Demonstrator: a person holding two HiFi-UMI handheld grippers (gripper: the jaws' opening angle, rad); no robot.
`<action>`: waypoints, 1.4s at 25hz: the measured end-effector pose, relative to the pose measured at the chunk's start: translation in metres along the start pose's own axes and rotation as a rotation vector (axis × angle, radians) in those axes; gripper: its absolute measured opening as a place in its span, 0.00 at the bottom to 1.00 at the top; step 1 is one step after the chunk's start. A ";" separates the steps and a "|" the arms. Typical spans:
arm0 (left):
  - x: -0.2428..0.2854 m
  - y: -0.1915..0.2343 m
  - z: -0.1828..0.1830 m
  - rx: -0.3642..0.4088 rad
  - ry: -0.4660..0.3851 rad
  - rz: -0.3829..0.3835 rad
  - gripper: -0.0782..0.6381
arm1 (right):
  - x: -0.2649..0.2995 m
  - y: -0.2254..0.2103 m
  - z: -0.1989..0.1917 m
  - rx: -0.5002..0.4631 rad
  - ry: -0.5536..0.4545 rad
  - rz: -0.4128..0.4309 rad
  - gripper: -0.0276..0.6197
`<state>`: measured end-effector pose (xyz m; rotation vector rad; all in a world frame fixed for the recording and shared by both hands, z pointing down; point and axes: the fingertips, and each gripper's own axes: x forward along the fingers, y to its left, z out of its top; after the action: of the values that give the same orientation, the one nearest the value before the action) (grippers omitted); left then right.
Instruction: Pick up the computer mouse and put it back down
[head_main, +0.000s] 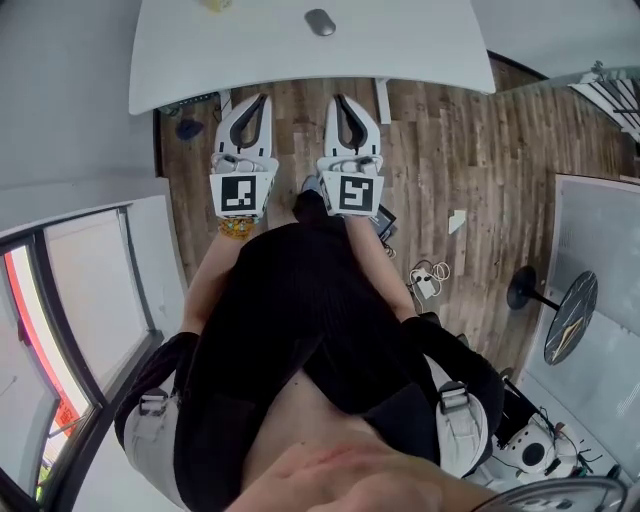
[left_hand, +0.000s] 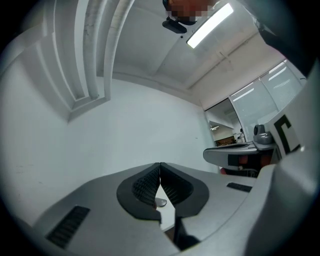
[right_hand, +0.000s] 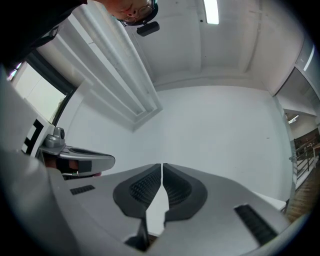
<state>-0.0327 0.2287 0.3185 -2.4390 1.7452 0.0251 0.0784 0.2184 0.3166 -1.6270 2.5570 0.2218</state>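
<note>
One computer mouse (head_main: 320, 21), grey and oval, lies alone on the far part of the white tabletop (head_main: 200, 50). Two tongs are counted, the left tongs (head_main: 262, 98) and the right tongs (head_main: 340, 98), side by side over the wooden floor (head_main: 450, 150) near the tabletop's near edge, each with jaws together on nothing. Only the head view shows the floor; the gripper views show white wall and a ceiling light (left_hand: 210, 25).

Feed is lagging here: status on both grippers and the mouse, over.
Left gripper shut, empty. Right gripper shut, empty. Mouse on white table, untouched, ahead of both. Nothing seen in the way.
</note>
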 end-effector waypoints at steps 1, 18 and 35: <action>0.013 0.000 0.002 0.004 0.000 0.007 0.13 | 0.010 -0.009 -0.001 -0.008 0.002 0.008 0.09; 0.132 0.023 -0.037 0.023 0.068 0.104 0.13 | 0.125 -0.093 -0.053 0.021 0.091 0.095 0.09; 0.280 0.113 -0.077 -0.055 0.025 0.004 0.13 | 0.287 -0.115 -0.077 -0.052 0.136 0.045 0.09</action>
<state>-0.0534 -0.0804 0.3563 -2.4844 1.7835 0.0436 0.0609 -0.0988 0.3374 -1.6576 2.7122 0.1888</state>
